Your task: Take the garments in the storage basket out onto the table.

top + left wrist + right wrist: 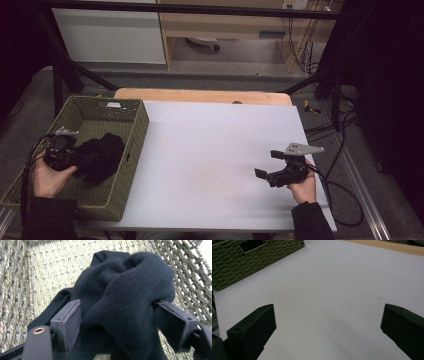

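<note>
A crumpled black cloth (pixel 103 156) lies inside the green woven basket (pixel 136 125) at the table's left end. My left gripper (pixel 92 159) reaches into the basket from the left. In the left gripper view the black cloth (pixel 125 287) bulges between the two jaws of my left gripper (pixel 117 306), and both pads touch it, so the gripper is shut on it. The basket's woven floor (pixel 45 267) lies behind the cloth. My right gripper (pixel 267 164) rests low over the white table top (pixel 210 140) at the right. In its own view the right gripper (pixel 329 312) stands open with nothing between the jaws.
The basket's side wall (pixel 249 257) shows at the far left in the right gripper view, across the white table surface (pixel 337 277). A wooden strip (pixel 200 95) borders the table's far edge. Black frame posts and cables stand around the table.
</note>
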Motion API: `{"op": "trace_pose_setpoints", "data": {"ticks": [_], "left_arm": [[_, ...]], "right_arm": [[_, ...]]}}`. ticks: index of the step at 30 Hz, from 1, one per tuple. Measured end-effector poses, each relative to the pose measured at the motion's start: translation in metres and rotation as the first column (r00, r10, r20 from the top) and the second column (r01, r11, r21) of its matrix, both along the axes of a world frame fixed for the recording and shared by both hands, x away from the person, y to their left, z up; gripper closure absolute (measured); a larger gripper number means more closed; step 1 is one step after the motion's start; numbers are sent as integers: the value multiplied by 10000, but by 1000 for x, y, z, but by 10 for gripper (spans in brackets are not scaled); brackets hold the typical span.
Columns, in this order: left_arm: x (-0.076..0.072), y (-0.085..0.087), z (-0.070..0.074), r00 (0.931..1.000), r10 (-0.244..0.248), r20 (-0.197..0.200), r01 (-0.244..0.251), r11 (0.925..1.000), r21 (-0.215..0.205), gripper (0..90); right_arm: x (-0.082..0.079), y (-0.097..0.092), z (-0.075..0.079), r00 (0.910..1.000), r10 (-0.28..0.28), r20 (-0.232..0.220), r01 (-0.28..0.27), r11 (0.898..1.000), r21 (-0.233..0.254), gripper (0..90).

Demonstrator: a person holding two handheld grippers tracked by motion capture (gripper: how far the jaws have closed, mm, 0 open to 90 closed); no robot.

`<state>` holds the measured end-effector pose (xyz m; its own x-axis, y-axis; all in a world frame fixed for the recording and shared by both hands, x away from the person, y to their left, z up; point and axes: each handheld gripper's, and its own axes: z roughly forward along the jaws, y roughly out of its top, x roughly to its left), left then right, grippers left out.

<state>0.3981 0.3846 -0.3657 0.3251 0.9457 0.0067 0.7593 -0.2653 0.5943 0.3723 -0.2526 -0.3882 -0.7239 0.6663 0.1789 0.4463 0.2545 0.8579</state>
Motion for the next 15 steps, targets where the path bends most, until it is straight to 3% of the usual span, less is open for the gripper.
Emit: {"op": "trace_pose_setpoints", "data": {"ticks": [4, 5, 9, 15], "left_arm": [[0, -1, -2, 9998, -59, -175, 61, 9999, 121, 436], [0, -1, -2, 9997, -66, -226, 69, 9999, 154, 436], [0, -2, -1, 9995, -71, -303, 74, 9999, 113, 615], [-1, -1, 2, 9992, 42, -388, -44, 10000, -56, 724]], "right_arm": [[0, 0, 0, 10000, 4, -8, -4, 10000, 8, 6], [0, 0, 0, 10000, 9, -10, -9, 10000, 19, 6], [0, 0, 0, 10000, 14, -20, -14, 10000, 0, 6], [0, 0, 0, 10000, 22, -15, -22, 10000, 10, 6]]}}
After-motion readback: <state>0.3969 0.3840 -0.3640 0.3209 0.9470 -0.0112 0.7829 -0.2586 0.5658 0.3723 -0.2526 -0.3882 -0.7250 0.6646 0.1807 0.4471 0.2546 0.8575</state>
